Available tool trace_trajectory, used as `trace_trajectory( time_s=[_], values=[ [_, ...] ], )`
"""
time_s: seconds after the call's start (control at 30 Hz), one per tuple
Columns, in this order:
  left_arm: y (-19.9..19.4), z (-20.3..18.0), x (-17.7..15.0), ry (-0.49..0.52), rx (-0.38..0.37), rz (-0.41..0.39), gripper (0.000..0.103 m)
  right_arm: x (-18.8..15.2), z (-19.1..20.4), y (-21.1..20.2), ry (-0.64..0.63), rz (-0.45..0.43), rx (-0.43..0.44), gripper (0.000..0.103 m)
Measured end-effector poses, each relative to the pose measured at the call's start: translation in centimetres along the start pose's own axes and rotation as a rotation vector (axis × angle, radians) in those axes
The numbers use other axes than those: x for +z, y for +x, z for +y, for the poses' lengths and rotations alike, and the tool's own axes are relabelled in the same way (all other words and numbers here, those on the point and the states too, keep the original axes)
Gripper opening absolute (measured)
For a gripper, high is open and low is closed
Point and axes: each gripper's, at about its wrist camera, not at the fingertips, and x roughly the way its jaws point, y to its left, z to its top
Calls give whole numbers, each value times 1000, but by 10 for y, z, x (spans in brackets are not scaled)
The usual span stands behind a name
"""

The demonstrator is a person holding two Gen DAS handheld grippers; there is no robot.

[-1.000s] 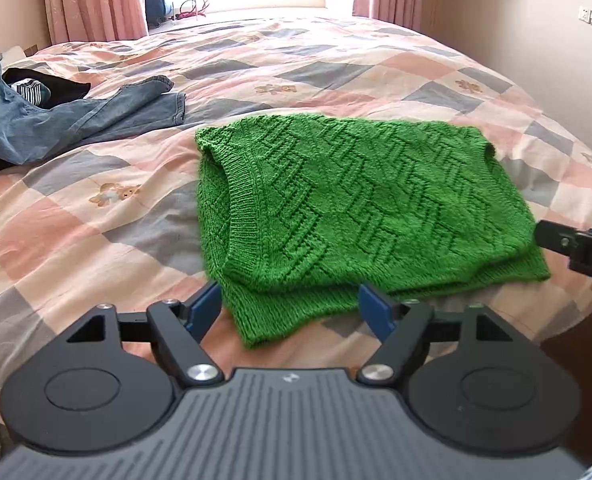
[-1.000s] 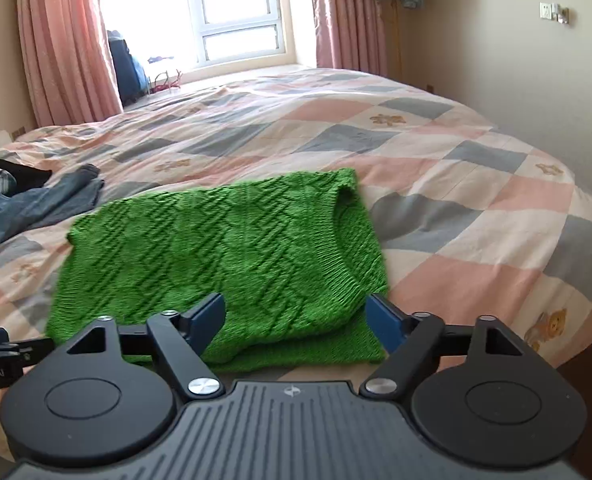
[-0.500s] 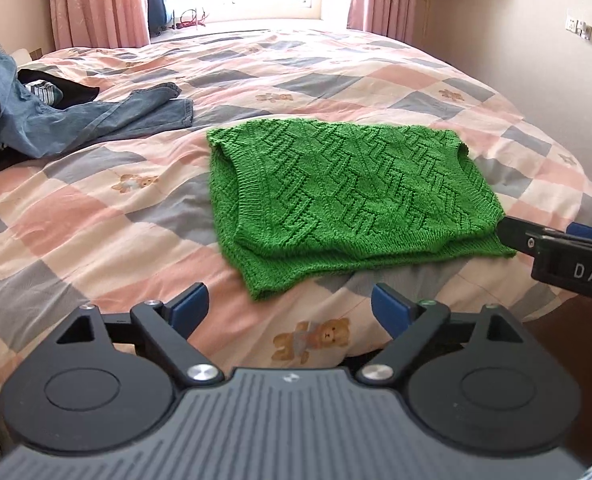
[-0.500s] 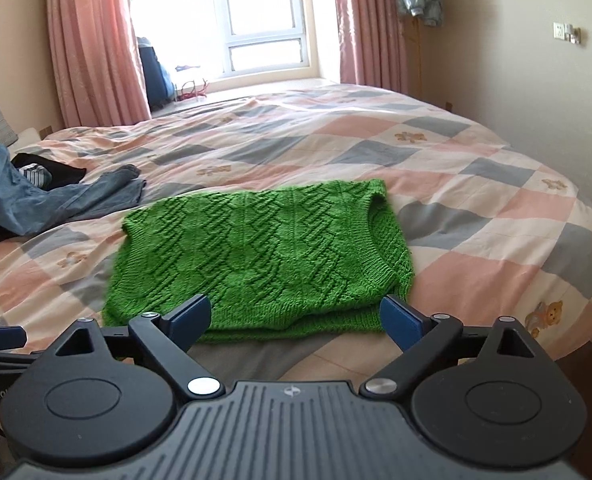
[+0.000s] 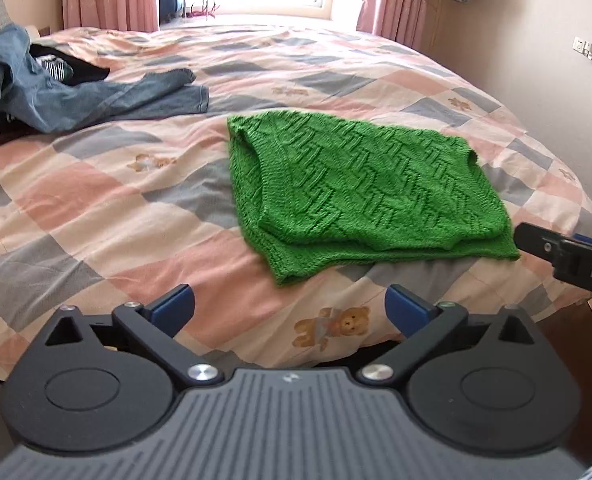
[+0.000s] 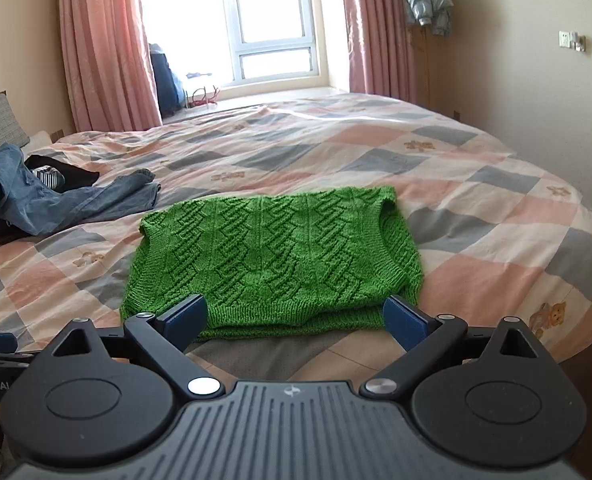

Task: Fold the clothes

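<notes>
A green knitted sweater (image 5: 360, 192) lies folded flat on the checked bed cover near the bed's front edge; it also shows in the right wrist view (image 6: 276, 260). My left gripper (image 5: 290, 312) is open and empty, held back from the sweater's near left corner. My right gripper (image 6: 294, 318) is open and empty, just in front of the sweater's near edge, not touching it. The right gripper's body shows at the right edge of the left wrist view (image 5: 568, 260).
Blue jeans (image 5: 76, 92) and a dark garment (image 5: 68, 66) lie in a heap at the bed's left. The checked bed cover (image 5: 116, 208) spreads around the sweater. Pink curtains (image 6: 104, 48) and a window (image 6: 272, 20) stand behind the bed. A wall is on the right.
Both grippers have pulled back and up from the sweater toward the bed's front edge. The sweater stays folded and has not moved.
</notes>
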Motion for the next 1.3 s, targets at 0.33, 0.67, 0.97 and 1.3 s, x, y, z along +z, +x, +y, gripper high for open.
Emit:
trace_trajectory(
  time_s=[0.33, 0.67, 0.97, 1.3],
  values=[
    [78, 70, 39, -282, -239, 72, 101, -7, -31, 59, 93, 95, -1, 97],
    [182, 117, 70, -456, -385, 108, 101, 4, -64, 112, 173, 93, -22, 97],
    [227, 131, 93, -480, -478, 120, 101, 10, -84, 143, 230, 77, -20, 97],
    [251, 140, 86, -488, -592, 133, 67, 13, -89, 160, 228, 82, -23, 98]
  ],
)
